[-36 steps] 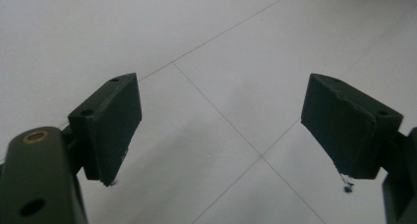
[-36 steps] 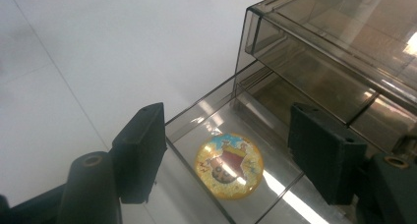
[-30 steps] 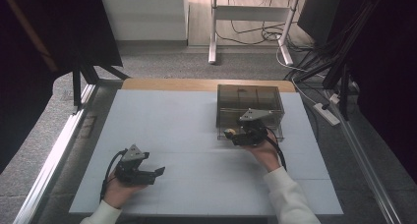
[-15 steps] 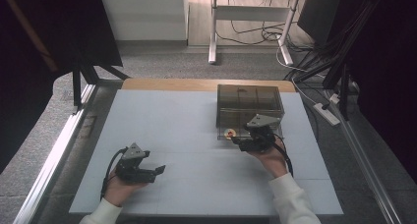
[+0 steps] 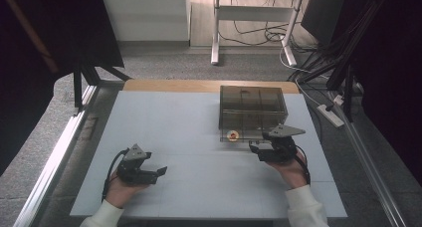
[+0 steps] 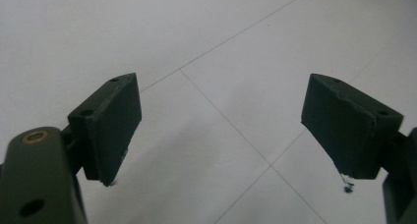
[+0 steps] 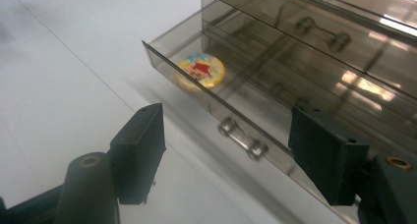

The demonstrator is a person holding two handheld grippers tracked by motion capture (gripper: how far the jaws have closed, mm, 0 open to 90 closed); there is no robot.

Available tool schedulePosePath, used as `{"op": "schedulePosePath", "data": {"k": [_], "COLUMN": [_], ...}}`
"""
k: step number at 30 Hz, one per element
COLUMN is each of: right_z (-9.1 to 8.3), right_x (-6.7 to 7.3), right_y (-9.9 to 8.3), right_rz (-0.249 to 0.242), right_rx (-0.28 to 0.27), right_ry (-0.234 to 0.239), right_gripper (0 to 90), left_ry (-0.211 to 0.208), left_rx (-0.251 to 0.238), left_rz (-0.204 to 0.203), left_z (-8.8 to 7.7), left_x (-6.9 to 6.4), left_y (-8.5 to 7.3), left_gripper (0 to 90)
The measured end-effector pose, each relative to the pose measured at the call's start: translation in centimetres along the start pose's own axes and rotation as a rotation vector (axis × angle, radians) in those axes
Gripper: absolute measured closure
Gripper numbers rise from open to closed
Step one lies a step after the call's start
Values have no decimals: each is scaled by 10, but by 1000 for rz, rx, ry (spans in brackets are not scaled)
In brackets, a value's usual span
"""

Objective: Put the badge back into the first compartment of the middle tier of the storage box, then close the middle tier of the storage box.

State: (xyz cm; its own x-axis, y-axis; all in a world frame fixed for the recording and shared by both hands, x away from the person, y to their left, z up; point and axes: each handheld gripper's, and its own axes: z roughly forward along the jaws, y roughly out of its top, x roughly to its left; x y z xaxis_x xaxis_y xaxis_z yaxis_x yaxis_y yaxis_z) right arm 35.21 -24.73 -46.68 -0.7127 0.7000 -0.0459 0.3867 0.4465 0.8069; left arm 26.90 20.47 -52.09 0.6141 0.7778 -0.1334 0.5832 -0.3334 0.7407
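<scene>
A smoky see-through drawer box (image 5: 252,105) stands at the back right of the white table (image 5: 189,122). Its bottom drawer (image 7: 167,49) is pulled out and holds a round yellow disc (image 5: 232,135) (image 7: 201,70) with a red picture. My right gripper (image 5: 255,147) (image 7: 226,128) is open just in front of the drawer, its jaws on either side of the small metal handle (image 7: 242,138) without touching it. My left gripper (image 5: 158,172) (image 6: 221,116) is open over bare table at the front left, nothing between its jaws.
The upper drawers (image 7: 314,30) of the box are pushed in. A wooden strip (image 5: 169,85) edges the table's far side. Metal rails (image 5: 54,152) run along both sides, and cables and a power strip (image 5: 331,115) lie on the floor to the right.
My right gripper has slid right and a little toward the person, away from the drawer's left front, uncovering the yellow disc. The left gripper has stayed put.
</scene>
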Motion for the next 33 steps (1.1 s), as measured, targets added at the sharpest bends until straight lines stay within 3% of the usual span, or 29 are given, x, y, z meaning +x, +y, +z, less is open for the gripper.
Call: {"op": "schedulePosePath", "data": {"k": [13,16,21,24,33], "right_z": [-16,-18,-20,-22,-15], "right_x": [-8,-9,-10,-12,-20], "right_y": [-12,-13,-17,-18,-25], "right_rz": [16,11,-28,-18,24], "right_rx": [1,15,16,15,36], "right_ry": [-41,-47,-66,-69,-96], "right_gripper": [334,427,749,872,896], "left_ry": [6,7,8,7,8], "left_rx": [-4,-5,-5,-5,-5], "left_rz": [1,1,2,4,6], "left_z": [0,0,0,0,0], "left_x": [0,0,0,-1,-1], "left_y": [0,0,0,0,0], "left_gripper": [157,157,156,157,157]}}
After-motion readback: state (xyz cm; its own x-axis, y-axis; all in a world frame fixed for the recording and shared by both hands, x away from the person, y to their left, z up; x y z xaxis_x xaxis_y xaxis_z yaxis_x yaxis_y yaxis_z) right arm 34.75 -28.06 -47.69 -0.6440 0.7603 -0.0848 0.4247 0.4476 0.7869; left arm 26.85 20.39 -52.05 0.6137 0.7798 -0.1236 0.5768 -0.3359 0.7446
